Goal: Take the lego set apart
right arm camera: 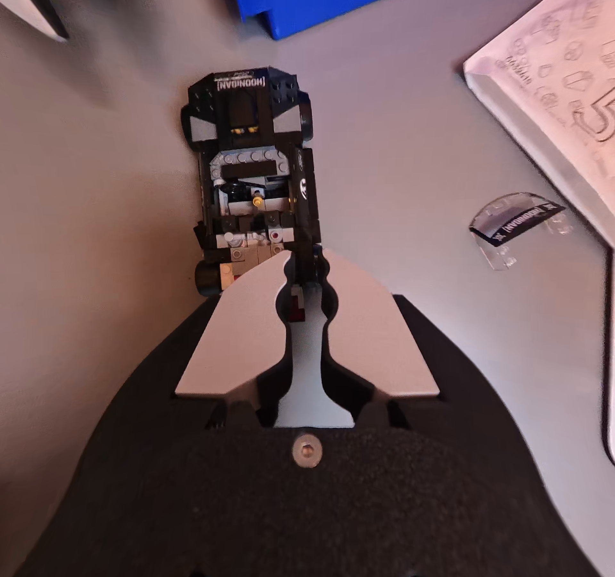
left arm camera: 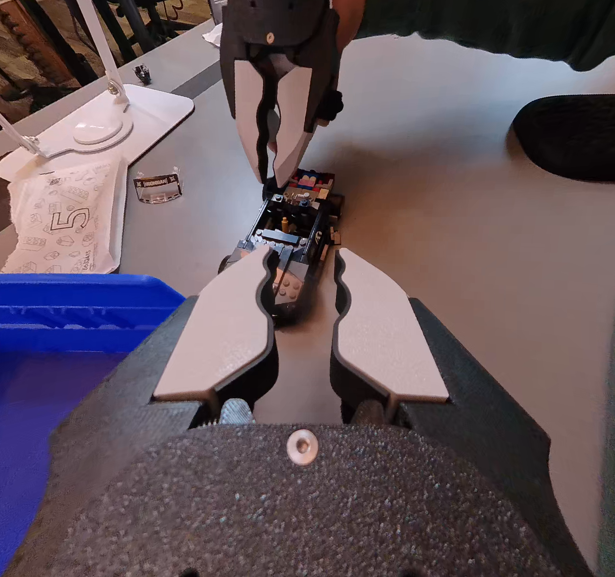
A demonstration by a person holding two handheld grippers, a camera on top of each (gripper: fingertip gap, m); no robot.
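Note:
A black lego car (left arm camera: 286, 228) stands on the grey table with its roof off and its grey and coloured inner bricks showing. It also shows in the right wrist view (right arm camera: 249, 161). My right gripper (right arm camera: 307, 254) is shut on the black side panel at the car's rear corner. In the left wrist view it (left arm camera: 271, 179) comes down from above onto that far end. My left gripper (left arm camera: 304, 254) is open and empty, its jaws wide apart just over the car's front end. One of its fingers (right arm camera: 23, 4) shows at the top left of the right wrist view.
A blue bin (left arm camera: 66, 311) stands left of the car. A clear windscreen piece (left arm camera: 158, 188) lies loose beside a printed paper bag (left arm camera: 60, 221). A white lamp base (left arm camera: 100, 121) sits behind them. A dark rounded object (left arm camera: 565, 134) is at the right. A sleeve (left arm camera: 499, 1) reaches in above. The dark rounded object (left arm camera: 565, 134) is about equally far from each gripper, around 30 cm.

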